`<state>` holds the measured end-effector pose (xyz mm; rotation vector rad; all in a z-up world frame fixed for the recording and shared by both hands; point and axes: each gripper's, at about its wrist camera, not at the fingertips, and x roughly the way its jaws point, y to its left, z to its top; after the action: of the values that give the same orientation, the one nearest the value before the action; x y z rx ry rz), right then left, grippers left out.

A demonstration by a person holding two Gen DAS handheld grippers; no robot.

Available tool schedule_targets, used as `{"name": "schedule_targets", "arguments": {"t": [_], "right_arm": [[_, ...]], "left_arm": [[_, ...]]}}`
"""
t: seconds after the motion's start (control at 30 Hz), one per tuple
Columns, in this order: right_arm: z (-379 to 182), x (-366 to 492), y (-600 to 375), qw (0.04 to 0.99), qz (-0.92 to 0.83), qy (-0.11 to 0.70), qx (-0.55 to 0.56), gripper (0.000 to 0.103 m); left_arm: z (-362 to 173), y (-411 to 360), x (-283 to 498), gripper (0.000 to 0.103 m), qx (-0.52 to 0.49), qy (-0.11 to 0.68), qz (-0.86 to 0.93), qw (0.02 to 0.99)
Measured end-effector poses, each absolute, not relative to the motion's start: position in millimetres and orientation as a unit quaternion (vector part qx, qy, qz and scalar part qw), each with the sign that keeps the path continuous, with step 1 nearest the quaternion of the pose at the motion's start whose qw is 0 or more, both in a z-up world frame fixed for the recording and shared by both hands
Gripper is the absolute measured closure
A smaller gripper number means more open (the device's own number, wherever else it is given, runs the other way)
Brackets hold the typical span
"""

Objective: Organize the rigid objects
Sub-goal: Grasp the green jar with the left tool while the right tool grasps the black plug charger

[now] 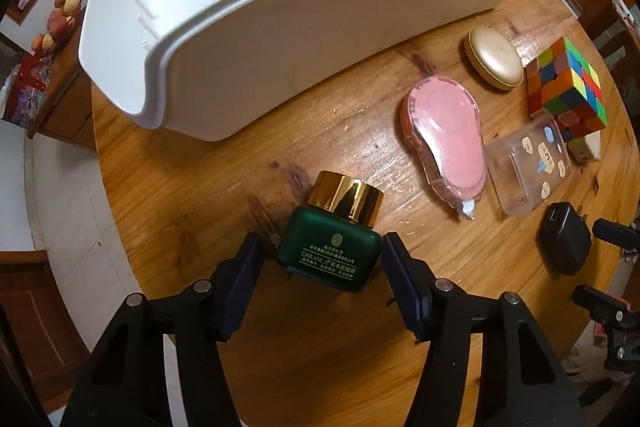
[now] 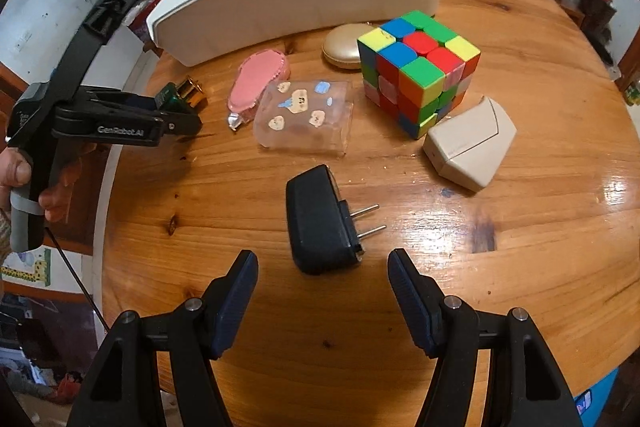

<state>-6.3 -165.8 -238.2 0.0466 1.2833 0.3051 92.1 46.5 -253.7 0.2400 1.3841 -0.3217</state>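
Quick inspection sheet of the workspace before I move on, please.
Surface: round wooden table, glossy, dark stains.
Job's things: green jar lying between the left tongs; black plug adapter ahead of the right tongs; cube, pink case, gold case, clear box, beige wedge loose; white bin partly filled.
Clutter: nothing seen.
Grippers: both open.
Cables: nothing seen on the table.
Surroundings: fruit on a side cabinet.

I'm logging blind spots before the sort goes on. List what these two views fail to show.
- White bin: its inside is hidden in the right wrist view by its front wall; the left wrist view's top edge crops it.
- Green jar: mostly behind the left gripper in the right wrist view.
- Jar label: too small to read fully.
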Motion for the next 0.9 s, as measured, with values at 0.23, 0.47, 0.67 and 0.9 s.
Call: {"name": "schedule_targets", "arguments": {"t": [0.23, 0.47, 0.67, 0.9], "right_arm": [[-244, -4, -175, 0.783, 0.116, 0.609, 0.046, 0.035], [-248, -15, -179, 0.777, 0.035, 0.614, 0.133, 0.035], [-252, -18, -164, 0.773, -0.035, 0.6, 0.201, 0.032], [-253, -6, -146, 0.777, -0.14, 0.561, 0.248, 0.024]], "left_arm": [[-255, 52, 100, 0.041, 0.1, 0.643, -0.163, 0.742], [-253, 49, 111, 0.057, 0.115, 0.652, -0.18, 0.728], [-253, 42, 127, 0.058, 0.125, 0.649, -0.2, 0.723], [-257, 41, 125, 0.058, 0.119, 0.642, -0.205, 0.729]]}}
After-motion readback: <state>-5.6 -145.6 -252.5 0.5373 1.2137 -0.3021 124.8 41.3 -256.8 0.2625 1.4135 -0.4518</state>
